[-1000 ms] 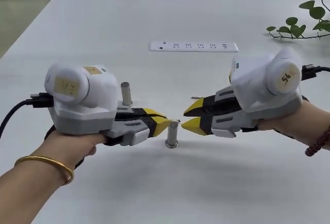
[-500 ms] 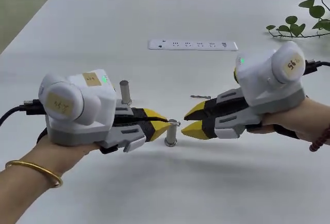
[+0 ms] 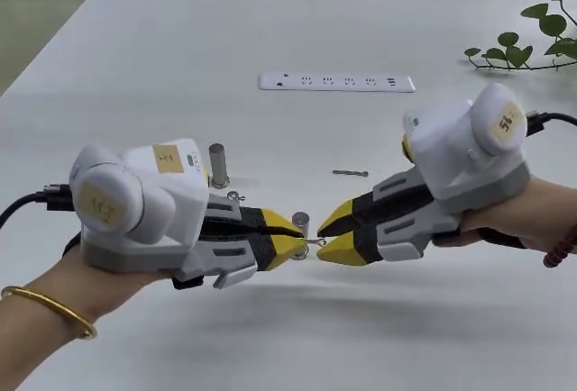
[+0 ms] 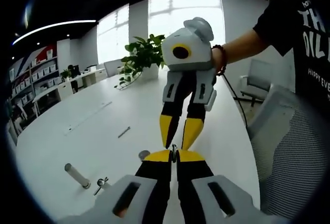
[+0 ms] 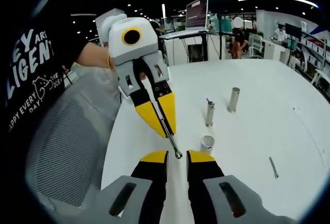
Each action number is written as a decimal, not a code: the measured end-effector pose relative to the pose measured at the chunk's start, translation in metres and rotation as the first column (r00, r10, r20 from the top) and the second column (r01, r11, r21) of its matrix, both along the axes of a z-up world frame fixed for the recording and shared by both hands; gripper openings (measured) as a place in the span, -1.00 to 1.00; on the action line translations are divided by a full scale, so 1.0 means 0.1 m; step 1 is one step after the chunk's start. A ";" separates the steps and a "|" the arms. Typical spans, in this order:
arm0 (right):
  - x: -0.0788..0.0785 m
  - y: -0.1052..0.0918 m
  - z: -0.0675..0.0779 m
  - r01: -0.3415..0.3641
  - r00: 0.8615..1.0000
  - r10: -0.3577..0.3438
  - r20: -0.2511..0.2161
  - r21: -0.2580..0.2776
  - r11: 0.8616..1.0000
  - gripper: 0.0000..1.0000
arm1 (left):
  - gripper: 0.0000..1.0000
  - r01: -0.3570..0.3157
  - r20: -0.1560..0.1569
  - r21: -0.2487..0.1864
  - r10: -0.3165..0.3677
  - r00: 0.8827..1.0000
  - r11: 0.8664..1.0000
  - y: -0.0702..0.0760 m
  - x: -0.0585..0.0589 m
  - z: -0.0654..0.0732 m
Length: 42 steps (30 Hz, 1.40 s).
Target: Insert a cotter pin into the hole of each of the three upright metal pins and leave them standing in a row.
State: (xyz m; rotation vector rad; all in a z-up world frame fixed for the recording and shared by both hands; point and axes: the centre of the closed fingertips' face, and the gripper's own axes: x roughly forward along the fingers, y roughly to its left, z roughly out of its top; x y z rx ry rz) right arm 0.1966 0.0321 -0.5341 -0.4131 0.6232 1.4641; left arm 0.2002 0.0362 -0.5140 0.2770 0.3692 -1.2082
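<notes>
My left gripper (image 3: 297, 240) (image 4: 175, 155) is shut on a thin cotter pin (image 3: 315, 242) (image 5: 170, 131), whose looped end sticks out to the right. My right gripper (image 3: 332, 236) (image 5: 178, 157) faces it, open, its yellow tips on either side of that end. Just behind the tips stands an upright metal pin (image 3: 300, 222) (image 5: 207, 143). A second metal pin (image 3: 217, 164) (image 5: 234, 99) stands farther back on the left. A third metal pin (image 5: 210, 113) (image 4: 101, 184) carries a cotter pin in its top. A loose cotter pin (image 3: 350, 173) (image 5: 273, 167) lies flat on the table.
A white power strip (image 3: 338, 81) lies at the back of the white table (image 3: 180, 58). Green plant leaves (image 3: 532, 44) reach in at the far right. A grey mesh chair (image 4: 294, 152) stands off the table's edge.
Both grippers have drawn closer together and toward me, now in front of the nearest metal pin. The right gripper's open tips have come up around the cotter pin's end.
</notes>
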 end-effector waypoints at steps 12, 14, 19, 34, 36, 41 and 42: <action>-0.07 -0.01 -0.03 -0.050 0.999 0.050 0.020 -0.019 0.999 -1.00 | -1.00 0.024 -0.014 -0.019 -0.025 1.000 1.000 -0.04 -0.06 -0.01; -0.08 -0.01 -0.03 -0.057 0.998 0.058 0.031 -0.023 0.998 -1.00 | -1.00 0.023 -0.016 -0.020 -0.023 1.000 1.000 -0.04 -0.06 -0.01; -0.07 -0.02 -0.04 -0.082 0.994 0.085 0.069 -0.053 0.995 -1.00 | -1.00 0.010 -0.034 -0.029 -0.011 0.999 1.000 -0.03 -0.06 -0.03; -0.07 -0.03 -0.07 -0.121 0.980 0.137 0.141 -0.118 0.986 -1.00 | -0.90 -0.023 -0.060 -0.007 0.023 0.998 1.000 0.01 -0.07 -0.15; -0.05 -0.04 -0.07 -0.117 0.979 0.136 0.150 -0.128 0.985 -1.00 | -0.86 -0.036 -0.055 -0.006 0.035 0.998 0.999 0.02 -0.06 -0.16; 0.03 -0.09 -0.11 -0.106 0.976 0.134 0.172 -0.163 0.981 -1.00 | -0.74 -0.103 -0.034 -0.017 0.102 0.994 0.995 0.07 0.03 -0.17; 0.03 -0.10 -0.12 -0.102 0.976 0.131 0.173 -0.167 0.981 -1.00 | -0.72 -0.120 -0.029 -0.020 0.119 0.992 0.993 0.08 0.06 -0.16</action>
